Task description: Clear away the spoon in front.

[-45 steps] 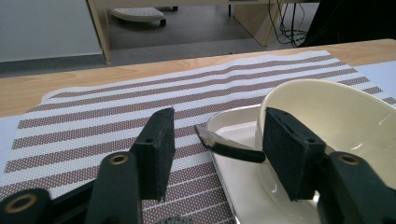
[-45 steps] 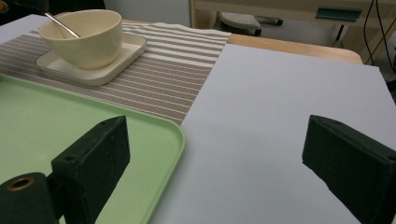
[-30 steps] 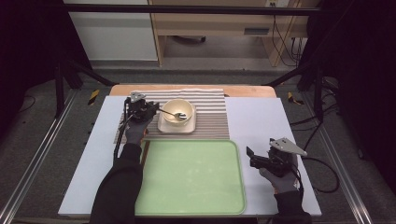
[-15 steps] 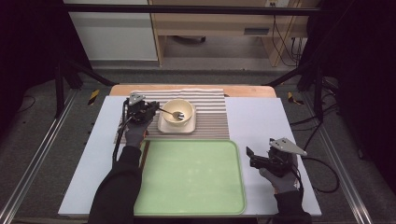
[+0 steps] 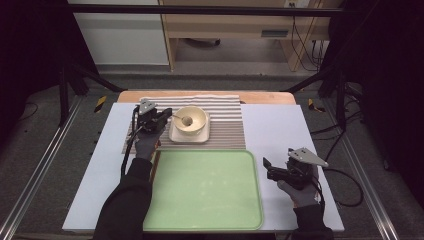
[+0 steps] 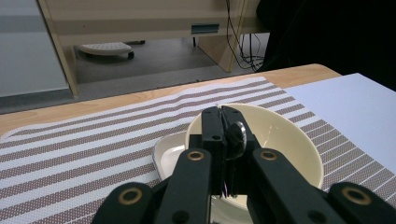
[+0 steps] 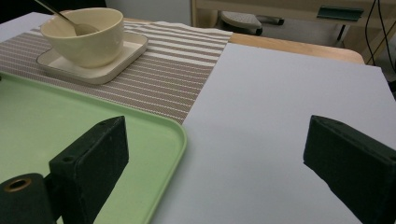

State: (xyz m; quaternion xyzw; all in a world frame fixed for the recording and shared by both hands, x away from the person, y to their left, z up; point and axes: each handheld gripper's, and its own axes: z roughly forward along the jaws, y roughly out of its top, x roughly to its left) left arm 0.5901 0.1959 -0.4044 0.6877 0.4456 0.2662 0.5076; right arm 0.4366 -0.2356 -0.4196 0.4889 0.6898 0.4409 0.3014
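1. Your left gripper's (image 5: 159, 120) fingers (image 6: 212, 126) have just been closing and now clench the spoon (image 5: 180, 118) handle.
2. That spoon's long axis slants from the fingers down into the bowl (image 5: 196, 119), which sits on the square plate (image 5: 175, 134).
3. Your right gripper's (image 5: 268, 166) fingers (image 7: 93, 154) stand spread, holding nothing, beside the green tray (image 5: 200, 220) on the worktop (image 5: 280, 125).

1. In the left gripper view, our left tool (image 6: 223, 122) hides most of the spoon (image 6: 237, 136) and the near bowl (image 6: 285, 140) rim.
2. The right gripper view's edge cuts off the spoon handle (image 7: 51, 10) and green tray (image 7: 70, 116).
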